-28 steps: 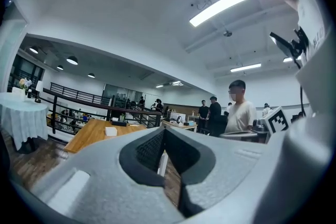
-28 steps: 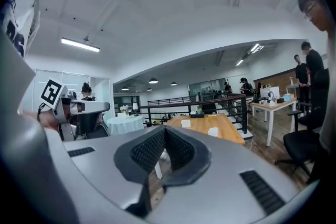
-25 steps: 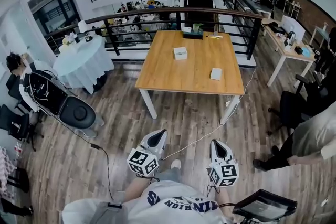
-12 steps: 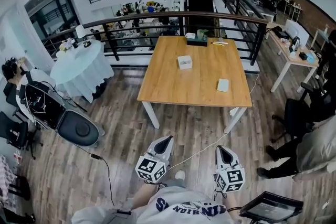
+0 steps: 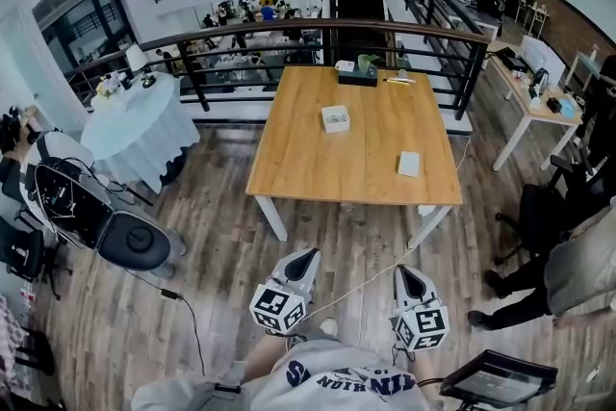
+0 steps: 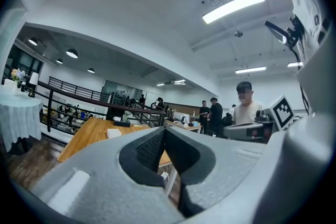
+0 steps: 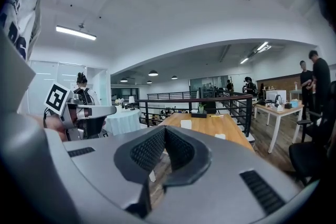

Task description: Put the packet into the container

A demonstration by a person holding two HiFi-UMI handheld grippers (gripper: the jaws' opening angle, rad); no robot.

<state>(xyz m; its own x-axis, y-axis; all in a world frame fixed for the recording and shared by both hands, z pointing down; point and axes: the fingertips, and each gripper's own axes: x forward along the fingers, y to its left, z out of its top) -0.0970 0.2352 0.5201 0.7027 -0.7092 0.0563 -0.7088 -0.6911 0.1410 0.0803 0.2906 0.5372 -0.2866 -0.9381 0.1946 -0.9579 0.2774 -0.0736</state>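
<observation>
Here both grippers are hanging low in front of the person, over the wooden floor (image 5: 221, 255) and well short of the counter (image 5: 371, 135). The left gripper (image 5: 305, 256) is sitting fully closed: in its own view the two dark pads (image 6: 149, 148) are meeting at their tips with nothing between them. The right gripper (image 5: 404, 272) is doing the same, its ribbed pads (image 7: 149, 150) pressing tip to tip and gripping nothing. Both are pointing roughly level towards the counter, side by side and apart from each other.

The packet (image 5: 410, 164) is lying flat on the counter near its right edge, on the half closer to the person, with nothing touching it. The container (image 5: 335, 118), a small open white box, is standing further back and to the left, well apart from the packet. In the right gripper view the container (image 7: 186, 124) and the packet (image 7: 219, 136) are showing just above the closed jaws, far off on the counter (image 7: 205, 126).

A dark tray (image 5: 358, 72) is sitting at the counter's far edge, against the railing (image 5: 318, 26). A pale cable (image 5: 356, 279) is running across the floor between the grippers.
</observation>
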